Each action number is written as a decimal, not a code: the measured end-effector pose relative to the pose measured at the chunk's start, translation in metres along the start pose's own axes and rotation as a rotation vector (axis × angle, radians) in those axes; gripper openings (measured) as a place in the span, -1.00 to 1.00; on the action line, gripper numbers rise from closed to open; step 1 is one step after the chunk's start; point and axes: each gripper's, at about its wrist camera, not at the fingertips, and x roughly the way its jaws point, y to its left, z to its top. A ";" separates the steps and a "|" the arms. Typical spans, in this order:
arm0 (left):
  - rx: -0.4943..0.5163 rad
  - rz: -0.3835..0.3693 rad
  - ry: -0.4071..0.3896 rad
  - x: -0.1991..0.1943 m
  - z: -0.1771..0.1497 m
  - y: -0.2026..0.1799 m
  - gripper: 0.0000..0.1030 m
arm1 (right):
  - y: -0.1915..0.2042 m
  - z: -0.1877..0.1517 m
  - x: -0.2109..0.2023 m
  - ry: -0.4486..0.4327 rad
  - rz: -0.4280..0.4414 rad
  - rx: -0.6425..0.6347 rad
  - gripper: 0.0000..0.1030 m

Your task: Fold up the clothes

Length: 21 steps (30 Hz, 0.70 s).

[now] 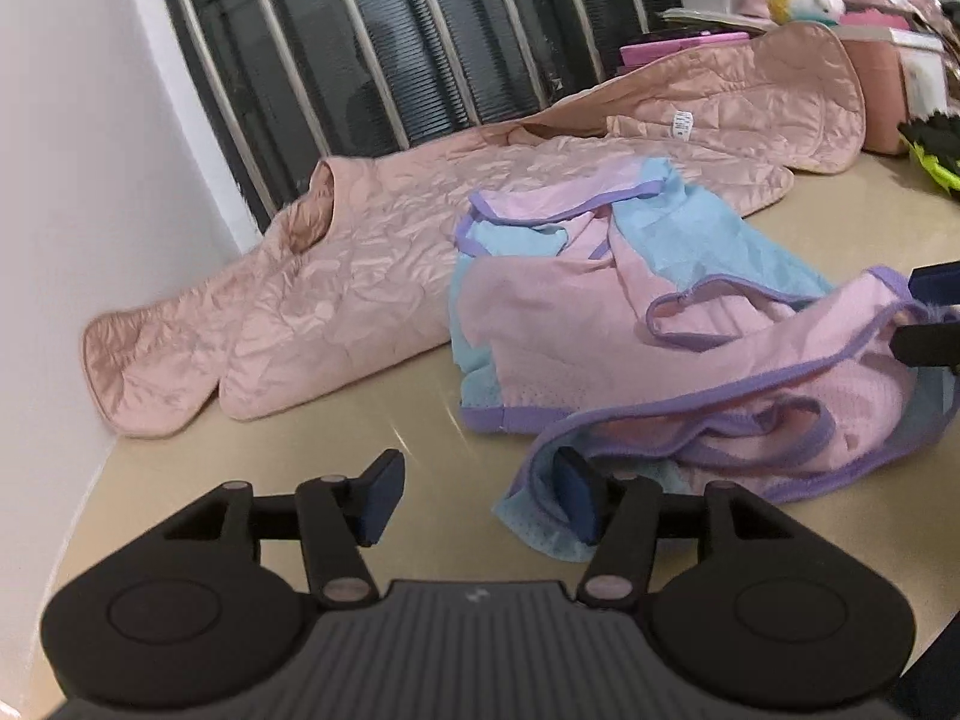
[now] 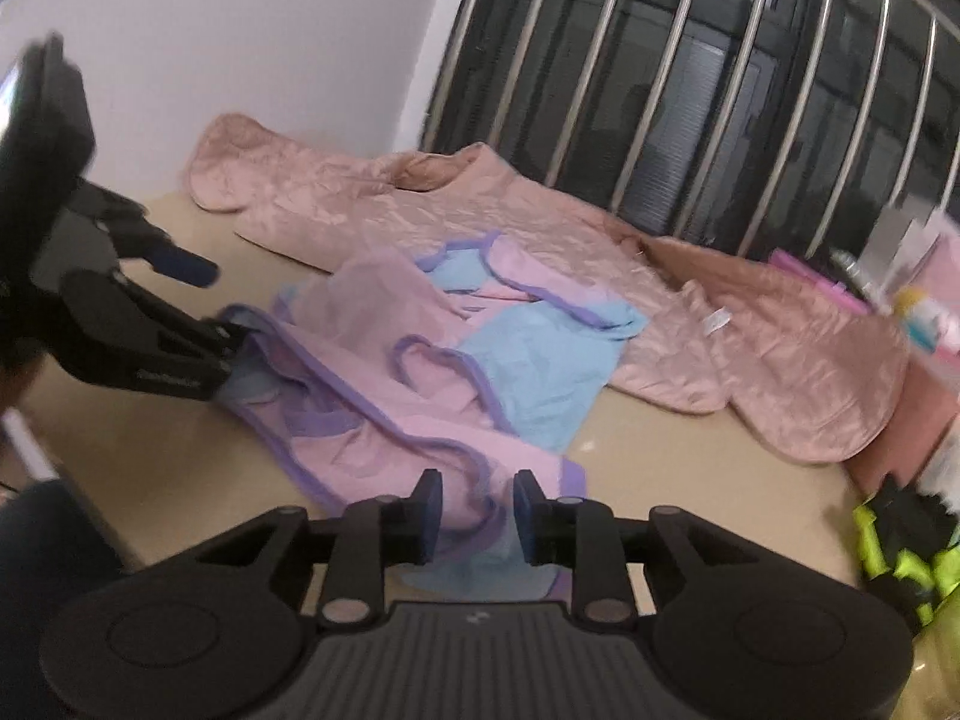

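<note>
A crumpled pink and blue mesh garment with purple trim (image 1: 660,336) lies on the beige table (image 1: 300,468); it also shows in the right wrist view (image 2: 420,360). My left gripper (image 1: 480,498) is open, its right finger tucked under the garment's near blue edge; it shows at the left of the right wrist view (image 2: 198,306). My right gripper (image 2: 474,510) has its fingers around the garment's near hem, with a gap between the pads; it shows at the right edge of the left wrist view (image 1: 924,318). A pink quilted jacket (image 1: 372,276) lies spread behind.
A white wall (image 1: 72,180) is at the left and a barred dark window (image 1: 390,30) at the back. Boxes, a plush toy (image 1: 804,0) and pink items are piled at the far right. A black and neon-yellow item (image 2: 900,552) lies at the right table edge.
</note>
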 end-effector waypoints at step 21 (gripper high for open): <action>0.249 -0.007 -0.101 -0.026 0.001 -0.039 -0.14 | 0.017 -0.008 -0.044 -0.246 -0.114 -0.111 -0.93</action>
